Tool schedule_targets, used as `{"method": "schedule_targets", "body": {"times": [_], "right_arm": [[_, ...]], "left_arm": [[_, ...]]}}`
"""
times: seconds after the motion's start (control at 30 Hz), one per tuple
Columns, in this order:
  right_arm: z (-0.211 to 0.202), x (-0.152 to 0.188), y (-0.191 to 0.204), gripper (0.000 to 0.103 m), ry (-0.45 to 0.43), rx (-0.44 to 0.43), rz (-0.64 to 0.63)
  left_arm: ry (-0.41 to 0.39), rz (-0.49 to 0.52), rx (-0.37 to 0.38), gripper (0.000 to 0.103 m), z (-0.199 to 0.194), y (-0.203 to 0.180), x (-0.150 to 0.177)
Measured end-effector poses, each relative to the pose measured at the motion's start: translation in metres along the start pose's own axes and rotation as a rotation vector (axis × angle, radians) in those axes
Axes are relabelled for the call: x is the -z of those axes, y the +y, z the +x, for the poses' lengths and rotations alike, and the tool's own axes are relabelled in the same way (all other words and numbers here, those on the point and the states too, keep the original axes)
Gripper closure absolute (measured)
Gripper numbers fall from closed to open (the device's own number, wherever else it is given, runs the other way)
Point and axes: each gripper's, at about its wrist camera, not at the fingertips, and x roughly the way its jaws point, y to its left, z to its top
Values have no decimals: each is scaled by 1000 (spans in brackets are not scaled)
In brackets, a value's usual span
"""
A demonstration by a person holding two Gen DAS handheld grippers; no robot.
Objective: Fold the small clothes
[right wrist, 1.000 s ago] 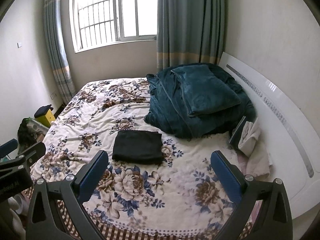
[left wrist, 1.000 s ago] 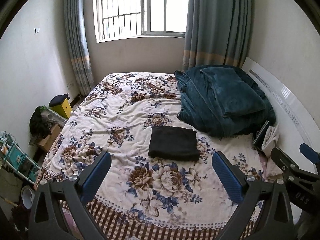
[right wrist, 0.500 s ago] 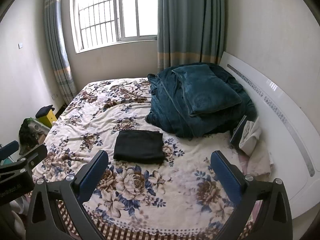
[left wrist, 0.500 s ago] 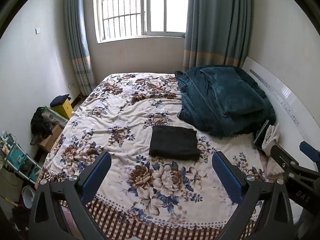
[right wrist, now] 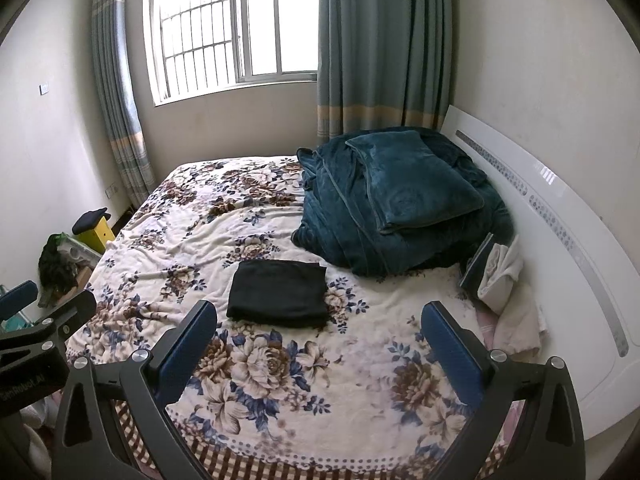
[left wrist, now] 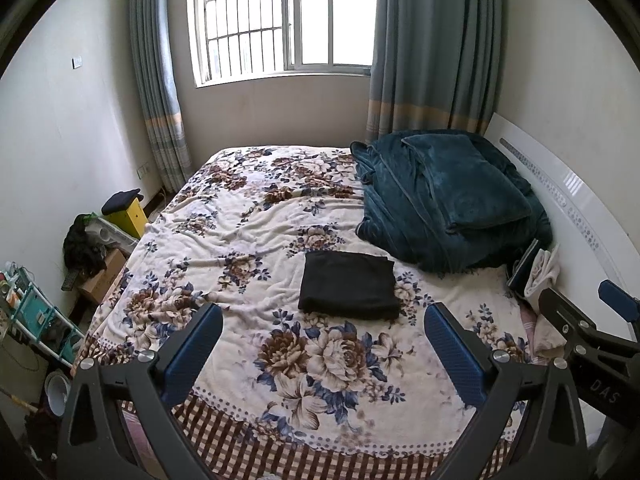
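Note:
A black garment (left wrist: 349, 290), folded into a neat rectangle, lies flat on the floral bedspread (left wrist: 248, 240) near the middle of the bed; it also shows in the right wrist view (right wrist: 280, 294). My left gripper (left wrist: 320, 350) is open and empty, held above the bed's near edge, well short of the garment. My right gripper (right wrist: 318, 346) is open and empty too, at about the same distance. Each gripper shows at the edge of the other's view.
A teal blanket pile (left wrist: 448, 200) sits at the back right by the white headboard (left wrist: 560, 200). White cloths (right wrist: 500, 276) lie beside it. Clutter, a yellow box (left wrist: 130, 212) and a teal rack (left wrist: 28, 312) stand on the floor to the left.
Both grippers have drifted slightly back and up from the bed. The folded garment has not moved. Both stay open.

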Motion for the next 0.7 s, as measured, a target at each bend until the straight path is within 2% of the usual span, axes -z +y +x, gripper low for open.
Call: {"method": "schedule_targets", "body": {"times": [0.7], "right_arm": [[1, 0, 6, 0, 3, 1, -8]], "left_arm": [[3, -5, -5, 0, -1, 1, -2]]}}
